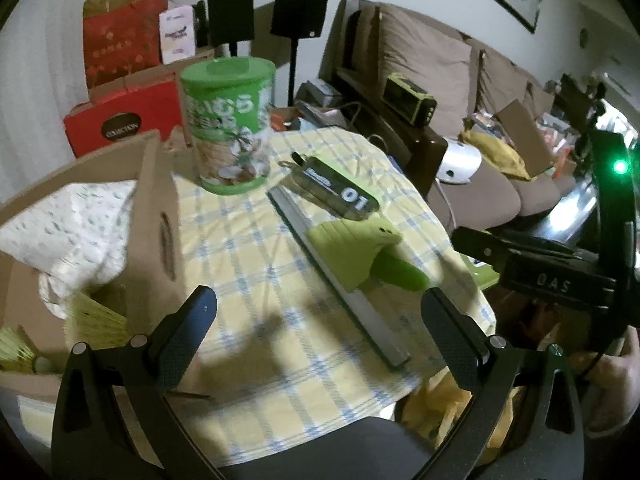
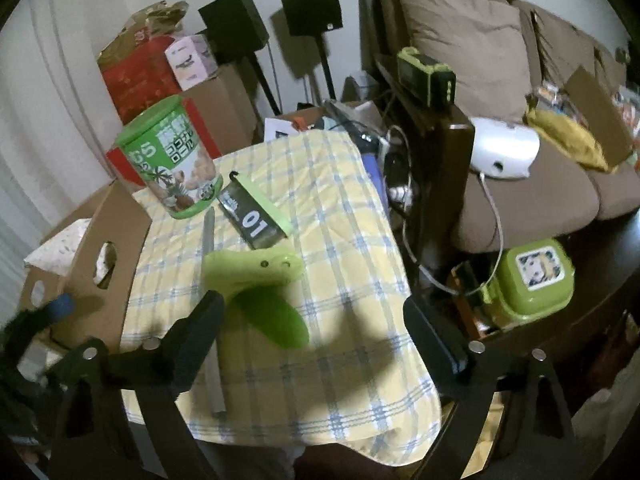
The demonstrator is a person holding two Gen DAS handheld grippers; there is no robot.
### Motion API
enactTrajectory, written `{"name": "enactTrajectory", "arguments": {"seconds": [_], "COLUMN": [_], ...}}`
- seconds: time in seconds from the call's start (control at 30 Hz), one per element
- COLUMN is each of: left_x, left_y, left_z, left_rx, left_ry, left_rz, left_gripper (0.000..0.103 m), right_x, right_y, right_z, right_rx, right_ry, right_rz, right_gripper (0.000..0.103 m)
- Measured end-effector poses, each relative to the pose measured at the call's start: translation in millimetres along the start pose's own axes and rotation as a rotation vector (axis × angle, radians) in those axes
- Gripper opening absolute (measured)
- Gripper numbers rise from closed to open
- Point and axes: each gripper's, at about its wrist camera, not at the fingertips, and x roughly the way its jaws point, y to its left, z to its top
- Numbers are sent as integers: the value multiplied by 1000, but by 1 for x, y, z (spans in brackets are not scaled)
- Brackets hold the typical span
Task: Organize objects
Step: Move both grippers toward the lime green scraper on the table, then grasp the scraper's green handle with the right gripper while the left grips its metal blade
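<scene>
On the yellow plaid cloth (image 1: 248, 280) lie a green clip (image 1: 364, 256), a long grey bar (image 1: 340, 276), a dark pouch marked "01" (image 1: 336, 188) and a green tin (image 1: 228, 124). In the right wrist view the clip (image 2: 256, 284), bar (image 2: 212, 320), pouch (image 2: 252, 216) and tin (image 2: 172, 160) show too. My left gripper (image 1: 320, 320) is open and empty above the cloth, near the bar. My right gripper (image 2: 316, 324) is open and empty, just short of the clip. The right gripper's body (image 1: 560, 272) shows at the right of the left wrist view.
A cardboard box (image 1: 152, 216) with white cloth and yellow brushes stands at the table's left. Red boxes (image 1: 120, 116) and speakers (image 1: 300, 8) stand behind. A brown sofa (image 2: 520, 184) is to the right, with a green lunch box (image 2: 532, 280) on a dark table.
</scene>
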Motion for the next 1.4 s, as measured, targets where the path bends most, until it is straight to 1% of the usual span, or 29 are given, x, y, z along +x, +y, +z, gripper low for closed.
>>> {"name": "enactTrajectory", "arguments": {"seconds": [0.07,0.13,0.2,0.3,0.37,0.43,0.47,0.5,0.57,0.63,0.7,0.73,0.77,0.83,0.9,1.0,1.03,1.07,1.1,1.23,1.3,1.4], "left_x": [8,14,16,21,24,31,36,41,52,64,75,80,85,90,89,89,88,87,87,85,85,86], "left_y": [-5,-11,-15,-18,-21,-24,-25,-26,-27,-27,-26,-26,-26,-25,-26,-29,-29,-28,-25,-10,-6,-5], "left_z": [-2,-2,-2,-2,-3,-2,-2,-2,-2,-1,-2,-2,-2,-4,-5,-7,-8,-9,-9,-8,-8,-8], "left_rx": [5,22,37,24,20,19,18,17,9,-8,-27,-33,-41,-58,-58,-43,-36,-36,-46,-124,-140,-149], "left_ry": [15,15,12,23,29,45,58,71,104,140,171,185,201,214,208,197,190,186,182,183,182,178], "left_rz": [-6,17,22,5,-2,-5,-7,-6,-3,-11,-12,-15,-20,-23,-24,-7,6,11,4,-64,-77,-85], "left_gripper": [101,101,101,101,101,99,94,92,83,78,69,62,57,54,54,50,42,31,27,25,24,24], "right_x": [5,8,12,16,18,19,20,20,19,19,19,18,18,18,19,22,22,24,25,29,32,40], "right_y": [-4,-6,-9,-13,-17,-21,-22,-24,-25,-25,-26,-26,-27,-28,-29,-25,-22,-20,-17,-8,-4,3], "right_z": [-3,-4,-6,-8,-10,-11,-11,-12,-13,-13,-14,-13,-13,-13,-13,-12,-11,-11,-11,-11,-10,-8], "right_rx": [28,49,69,86,100,122,130,134,136,133,132,134,138,147,153,149,147,144,142,141,147,162], "right_ry": [17,29,42,51,57,61,63,64,64,65,65,63,62,61,62,67,69,71,74,79,85,97], "right_rz": [28,53,72,90,106,121,122,121,118,110,107,109,113,121,134,147,151,159,167,200,227,288], "right_gripper": [83,77,74,67,60,56,56,56,56,56,56,56,56,56,56,56,56,56,56,56,55,51]}}
